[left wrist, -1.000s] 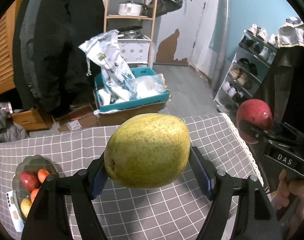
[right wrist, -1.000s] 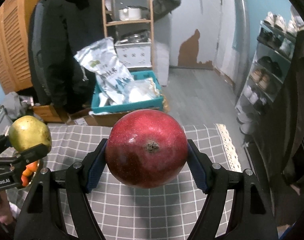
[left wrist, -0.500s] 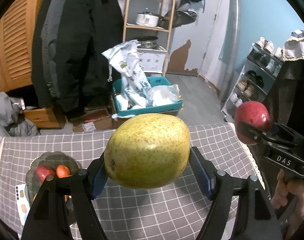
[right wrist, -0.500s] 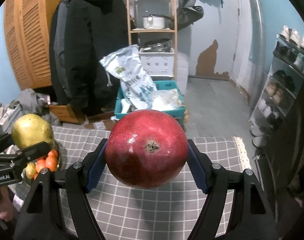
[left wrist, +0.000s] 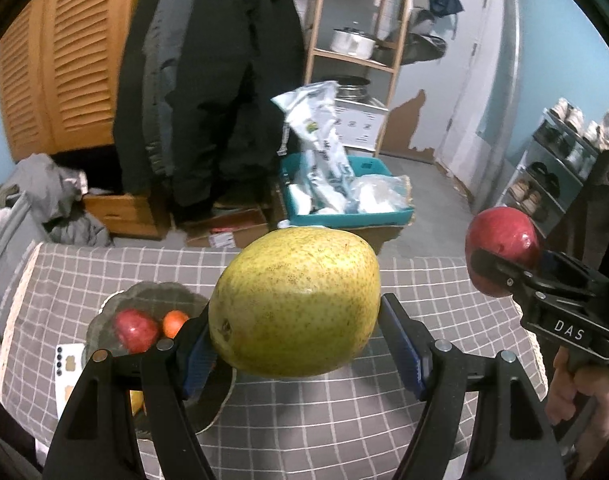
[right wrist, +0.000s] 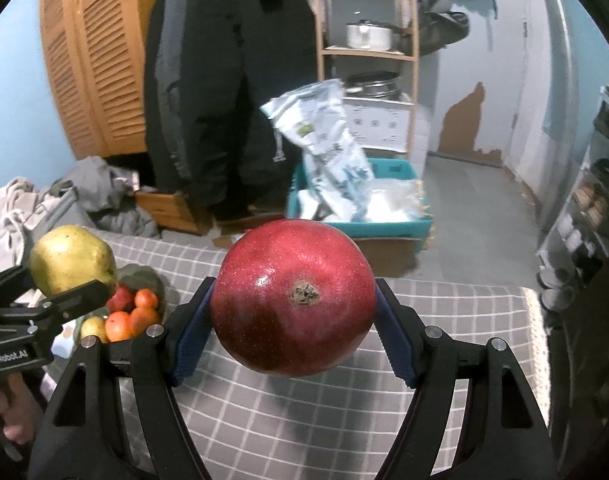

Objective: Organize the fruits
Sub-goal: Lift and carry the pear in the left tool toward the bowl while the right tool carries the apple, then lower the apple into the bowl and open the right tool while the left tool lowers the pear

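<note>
A grey checked tablecloth (left wrist: 344, 420) covered the table; a fruit plate (left wrist: 104, 316) sat near its left edge. The left gripper (left wrist: 296, 340) clamped a pear (left wrist: 294, 300), the right gripper (right wrist: 292, 336) a pomegranate (right wrist: 292, 296).

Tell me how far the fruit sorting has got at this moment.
Done: the plate on the checked cloth already holds a red fruit and small orange ones. In hand: the left tool grips a pear, and the right tool grips a pomegranate, both above the table. Left: neither fruit is on the plate yet.
</note>
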Tool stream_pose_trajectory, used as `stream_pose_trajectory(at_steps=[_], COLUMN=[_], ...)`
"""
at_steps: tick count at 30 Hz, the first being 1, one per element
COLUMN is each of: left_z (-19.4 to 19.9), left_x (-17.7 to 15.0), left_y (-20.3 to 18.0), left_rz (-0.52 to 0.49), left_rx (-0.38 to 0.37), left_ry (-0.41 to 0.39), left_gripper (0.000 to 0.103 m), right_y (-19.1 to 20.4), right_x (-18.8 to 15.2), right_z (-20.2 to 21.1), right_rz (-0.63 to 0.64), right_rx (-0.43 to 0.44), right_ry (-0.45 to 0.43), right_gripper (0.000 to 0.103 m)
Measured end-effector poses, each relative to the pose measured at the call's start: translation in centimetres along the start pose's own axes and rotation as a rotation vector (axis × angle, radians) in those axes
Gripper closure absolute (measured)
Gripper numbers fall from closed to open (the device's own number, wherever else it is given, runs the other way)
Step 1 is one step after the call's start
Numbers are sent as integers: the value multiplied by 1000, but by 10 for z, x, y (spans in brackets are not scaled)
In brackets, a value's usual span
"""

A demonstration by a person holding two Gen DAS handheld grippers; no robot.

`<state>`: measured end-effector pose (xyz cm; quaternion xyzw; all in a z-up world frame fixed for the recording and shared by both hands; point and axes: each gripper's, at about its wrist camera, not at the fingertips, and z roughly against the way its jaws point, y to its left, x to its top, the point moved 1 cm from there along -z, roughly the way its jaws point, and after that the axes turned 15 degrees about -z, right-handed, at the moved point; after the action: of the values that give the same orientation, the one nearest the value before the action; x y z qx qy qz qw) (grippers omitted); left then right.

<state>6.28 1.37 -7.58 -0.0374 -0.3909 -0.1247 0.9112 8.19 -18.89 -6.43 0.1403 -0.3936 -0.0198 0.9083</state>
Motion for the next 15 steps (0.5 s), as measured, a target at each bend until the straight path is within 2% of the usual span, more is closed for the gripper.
stream_pose_trajectory(at_steps=[15], left_z=[-3], left_x=[-43], left_y=[72], left_rz=[114], left_rx=[91], left_ry=[64], left_gripper=[26], right_y=[82], right_x=[-11], right_z=[-51], right_rz=[72], right_rx=[105], right_ry=[101], right_gripper=[28])
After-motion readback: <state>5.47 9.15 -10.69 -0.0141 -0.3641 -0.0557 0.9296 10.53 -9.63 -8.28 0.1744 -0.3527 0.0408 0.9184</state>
